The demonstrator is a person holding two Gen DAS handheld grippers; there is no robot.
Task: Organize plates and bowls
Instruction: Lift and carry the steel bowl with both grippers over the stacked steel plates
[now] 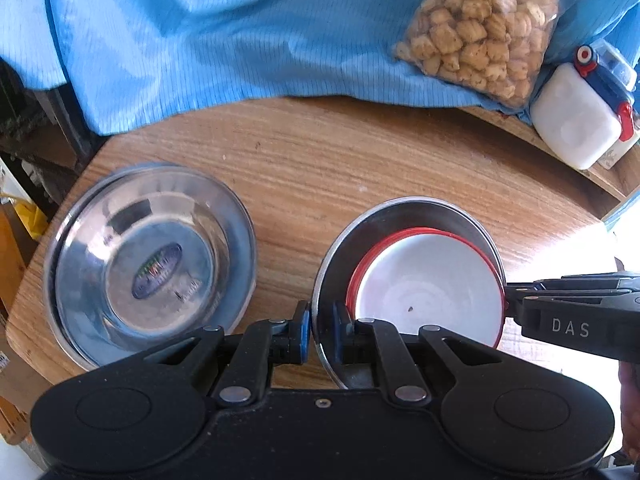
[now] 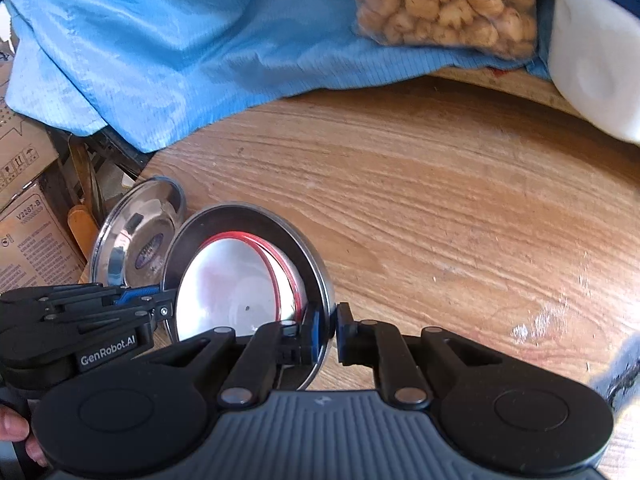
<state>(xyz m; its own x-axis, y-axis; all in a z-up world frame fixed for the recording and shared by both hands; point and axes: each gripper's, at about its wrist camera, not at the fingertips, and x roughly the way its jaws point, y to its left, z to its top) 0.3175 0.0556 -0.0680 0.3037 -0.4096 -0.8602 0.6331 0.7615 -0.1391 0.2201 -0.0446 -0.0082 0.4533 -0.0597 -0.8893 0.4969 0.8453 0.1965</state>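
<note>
So, from your left wrist: your left gripper (image 1: pixel 320 330) pinches the steel bowl's (image 1: pixel 380 216) near rim, white red-rimmed bowls (image 1: pixel 428 288) nested inside — steel plate (image 1: pixel 150 264) left of it. From your right wrist: right gripper (image 2: pixel 325 334) clamps the steel bowl's opposite rim.

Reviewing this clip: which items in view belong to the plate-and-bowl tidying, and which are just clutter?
Job items: steel bowl gripped by left gripper and right gripper; white red-rimmed bowls nested inside; stacked steel plates.

Clutter: blue cloth; clear snack bag; white plastic container; cardboard boxes.
</note>
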